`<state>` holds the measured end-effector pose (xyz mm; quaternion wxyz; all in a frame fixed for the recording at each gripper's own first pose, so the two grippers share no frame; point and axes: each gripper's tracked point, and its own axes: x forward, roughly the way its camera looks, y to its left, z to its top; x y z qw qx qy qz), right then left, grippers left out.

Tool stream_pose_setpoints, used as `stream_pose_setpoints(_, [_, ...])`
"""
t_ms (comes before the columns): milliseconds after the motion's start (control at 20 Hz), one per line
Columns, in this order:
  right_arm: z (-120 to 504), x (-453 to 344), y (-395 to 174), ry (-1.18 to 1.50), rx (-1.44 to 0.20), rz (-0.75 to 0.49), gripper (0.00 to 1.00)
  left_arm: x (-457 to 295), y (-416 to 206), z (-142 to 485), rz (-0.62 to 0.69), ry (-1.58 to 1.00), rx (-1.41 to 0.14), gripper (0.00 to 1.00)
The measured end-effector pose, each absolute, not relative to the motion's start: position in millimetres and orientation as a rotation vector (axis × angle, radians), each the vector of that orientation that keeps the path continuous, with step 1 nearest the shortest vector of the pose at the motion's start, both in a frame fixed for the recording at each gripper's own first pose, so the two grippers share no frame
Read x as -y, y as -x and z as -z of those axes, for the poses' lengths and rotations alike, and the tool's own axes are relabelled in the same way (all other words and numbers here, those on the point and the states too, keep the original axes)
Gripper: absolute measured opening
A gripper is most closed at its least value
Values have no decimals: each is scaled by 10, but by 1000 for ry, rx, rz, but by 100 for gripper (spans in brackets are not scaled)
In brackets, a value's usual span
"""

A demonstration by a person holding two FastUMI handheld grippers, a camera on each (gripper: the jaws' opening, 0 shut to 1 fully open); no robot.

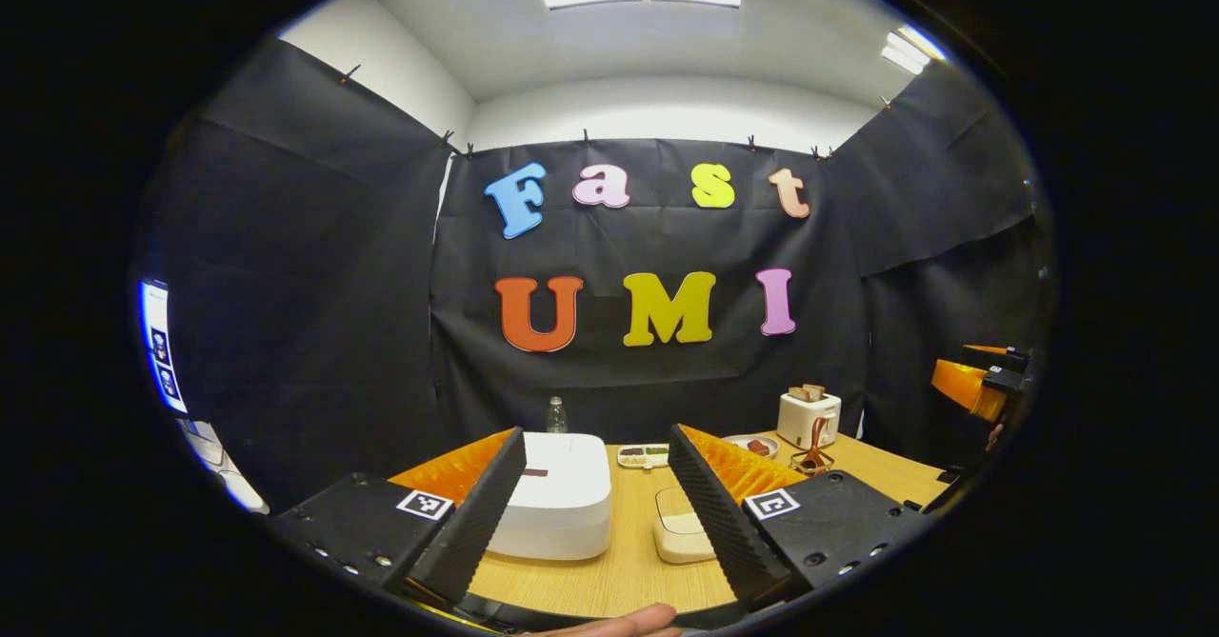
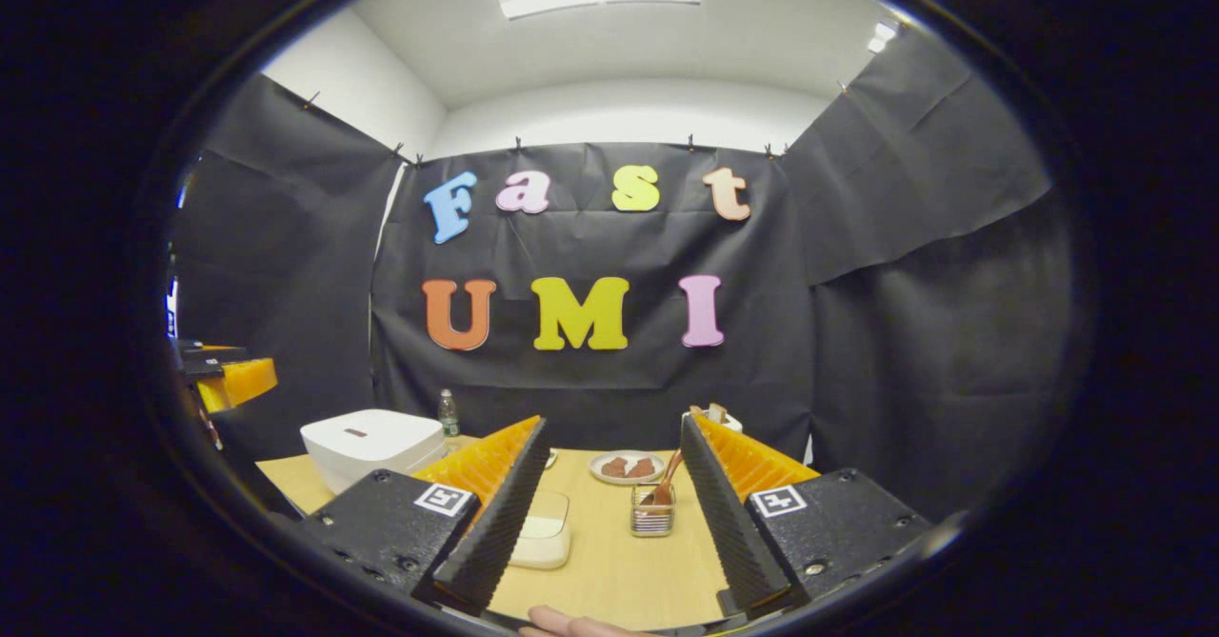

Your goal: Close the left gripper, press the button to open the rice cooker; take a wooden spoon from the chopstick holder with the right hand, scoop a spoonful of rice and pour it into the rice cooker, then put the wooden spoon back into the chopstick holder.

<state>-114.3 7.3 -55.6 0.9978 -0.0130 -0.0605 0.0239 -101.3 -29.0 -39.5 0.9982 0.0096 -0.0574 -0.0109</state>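
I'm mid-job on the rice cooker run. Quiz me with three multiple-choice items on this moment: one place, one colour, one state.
1. Where is the wooden spoon?
A. in the chopstick holder
B. lying on the table
C. in the right tool

2. What colour is the rice cooker?
A. red
B. white
C. black

3. How is the rice cooker's lid?
A. open
B. taken off
C. closed

Answers:
1. A: in the right gripper view the spoon stands in the small holder, ahead of the open fingers.
2. B: its body and lid are white in both views.
3. C: the lid lies flat, and the left tool is open, apart from it.
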Motion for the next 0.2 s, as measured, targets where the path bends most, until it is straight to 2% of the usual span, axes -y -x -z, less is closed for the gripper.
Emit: stream_pose_setpoints(200, [532, -59, 1166, 14, 131, -31, 92, 326, 1006, 462, 47, -33, 88, 96])
